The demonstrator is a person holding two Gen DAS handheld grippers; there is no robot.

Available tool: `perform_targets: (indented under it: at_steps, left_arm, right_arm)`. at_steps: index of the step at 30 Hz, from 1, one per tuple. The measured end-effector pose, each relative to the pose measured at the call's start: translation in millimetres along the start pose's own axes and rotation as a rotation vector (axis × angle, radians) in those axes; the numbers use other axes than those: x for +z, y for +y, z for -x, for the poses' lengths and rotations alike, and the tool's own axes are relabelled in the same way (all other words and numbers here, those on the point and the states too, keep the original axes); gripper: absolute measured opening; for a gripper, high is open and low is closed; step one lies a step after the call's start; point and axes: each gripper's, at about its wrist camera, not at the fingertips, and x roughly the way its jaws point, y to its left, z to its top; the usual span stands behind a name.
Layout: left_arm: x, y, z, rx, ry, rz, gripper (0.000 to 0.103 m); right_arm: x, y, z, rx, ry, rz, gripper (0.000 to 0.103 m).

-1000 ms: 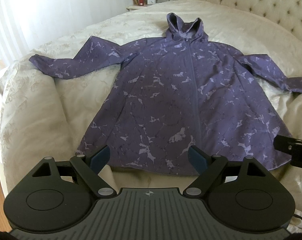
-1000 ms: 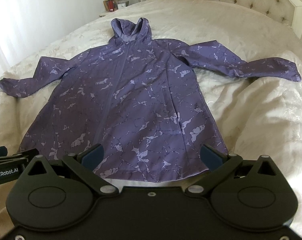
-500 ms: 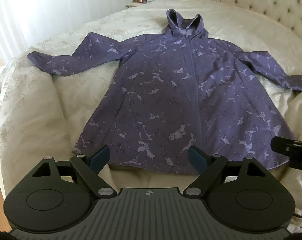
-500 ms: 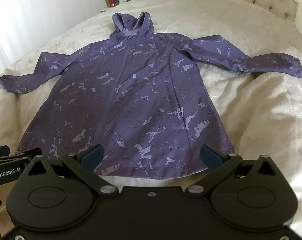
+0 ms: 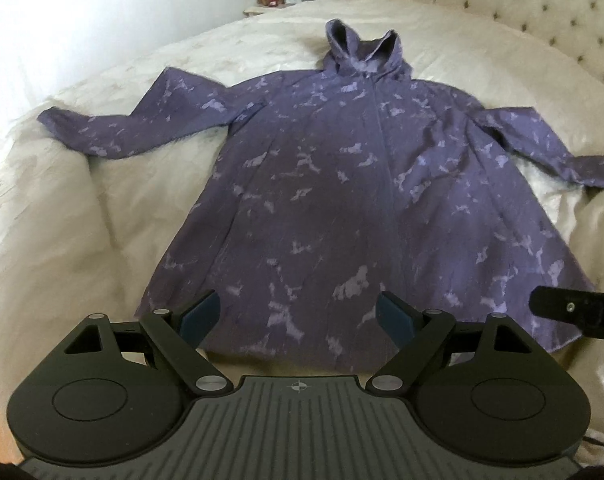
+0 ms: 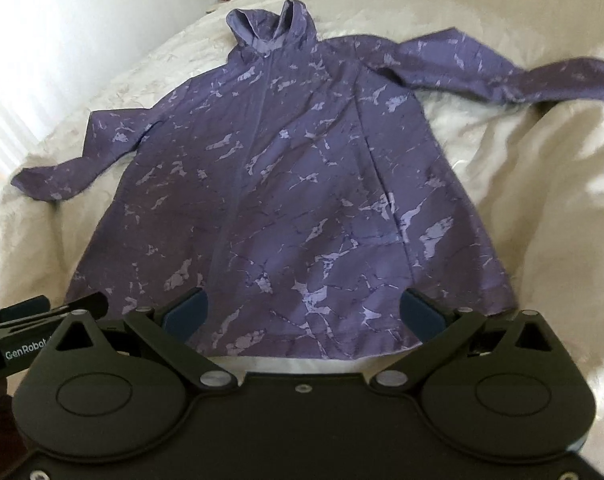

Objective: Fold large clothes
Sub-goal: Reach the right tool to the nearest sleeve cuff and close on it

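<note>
The purple hooded jacket (image 5: 341, 208) lay spread flat, front up, on the cream bed (image 5: 62, 240), filling the middle of both views with its hood (image 5: 361, 48) toward the top of the frame. At the far left of the left wrist view one sleeve (image 5: 114, 136) reached out toward the upper left; the other sleeve (image 5: 541, 156) ran to the right edge. Low in that view the left claw (image 5: 298, 316) hung wide, nothing between its pads, over the hem (image 5: 302, 344). In the right wrist view the right claw (image 6: 303, 314) was likewise wide and empty above the hem's right half. The step in hand looked like the first fold. To do it well, each claw would probably want a clean bite on one layer stack only, at a sleeve cuff or a hem corner, not on the bedcover beneath. The soft, rumpled cover could bunch up with the cloth, so a shallow pinch at the very edge seemed safest. Both sides should likely be lifted evenly, keeping the zip line straight.
</note>
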Motion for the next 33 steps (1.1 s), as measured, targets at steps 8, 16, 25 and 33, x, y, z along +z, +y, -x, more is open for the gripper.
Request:
perform_targets:
  at_steps: [8,16,25,33]
  left_arm:
    - [27.5,17.5,-28.9,-0.150,-0.010,0.059,0.085]
    - [61.1,20.2,-63.0,-0.169,-0.043,0.022,0.085]
    - [112.3,6.6,-118.0,-0.134,-0.055,-0.033,0.085]
    - [132.5,-8.2,-171.9,-0.103,-0.046,-0.075,0.085]
  right_arm:
    - [27.4,-27.1,-21.2,0.129,0.032,-0.103,0.102]
    - [64.1,-73.8,-37.6,0.088,0.020,-0.199,0.102]
    - [123.1,-178.5,-33.7,-0.089,-0.119,-0.360,0.102]
    - [163.4,-276.3,-9.3,-0.357,-0.292,-0.445,0.102]
